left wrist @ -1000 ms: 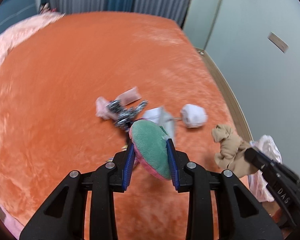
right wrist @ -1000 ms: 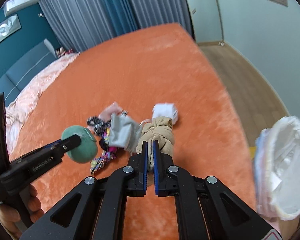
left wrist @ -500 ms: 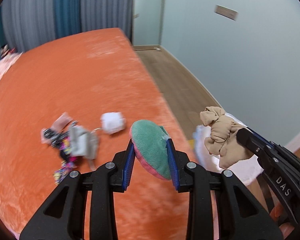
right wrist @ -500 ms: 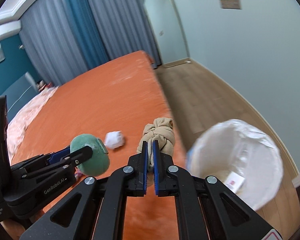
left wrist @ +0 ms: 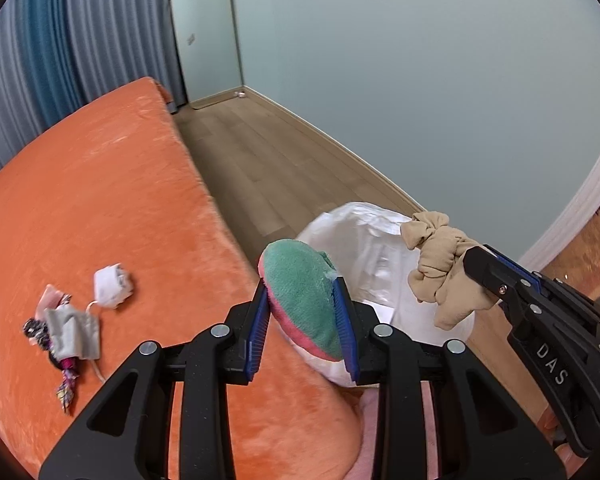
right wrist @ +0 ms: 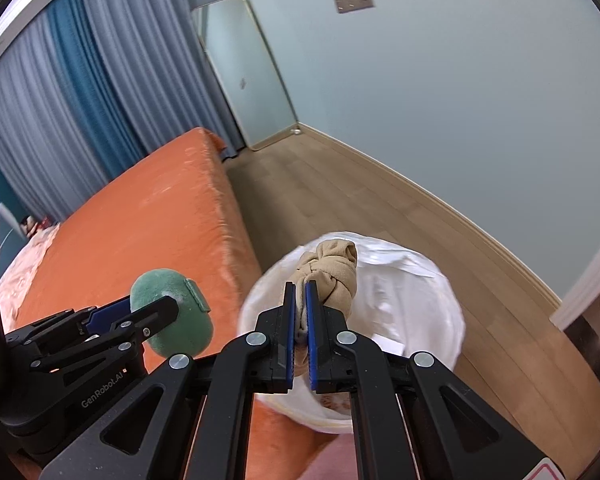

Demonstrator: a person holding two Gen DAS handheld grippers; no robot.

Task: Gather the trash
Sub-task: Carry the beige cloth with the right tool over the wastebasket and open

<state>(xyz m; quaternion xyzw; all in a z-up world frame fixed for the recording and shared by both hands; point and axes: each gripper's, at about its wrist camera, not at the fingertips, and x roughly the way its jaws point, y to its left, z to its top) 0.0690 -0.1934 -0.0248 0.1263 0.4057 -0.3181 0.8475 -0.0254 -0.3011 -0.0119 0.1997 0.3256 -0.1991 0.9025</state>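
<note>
Beige knotted cloth [right wrist: 334,276] clamped in right hand-held gripper [right wrist: 300,332] above bin [right wrist: 428,280].

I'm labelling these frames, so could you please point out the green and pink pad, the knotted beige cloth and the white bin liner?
green and pink pad [left wrist: 300,280], left wrist view, on its green face.
knotted beige cloth [right wrist: 334,270], right wrist view, on the knot.
white bin liner [right wrist: 412,300], right wrist view, on its inner wall.
</note>
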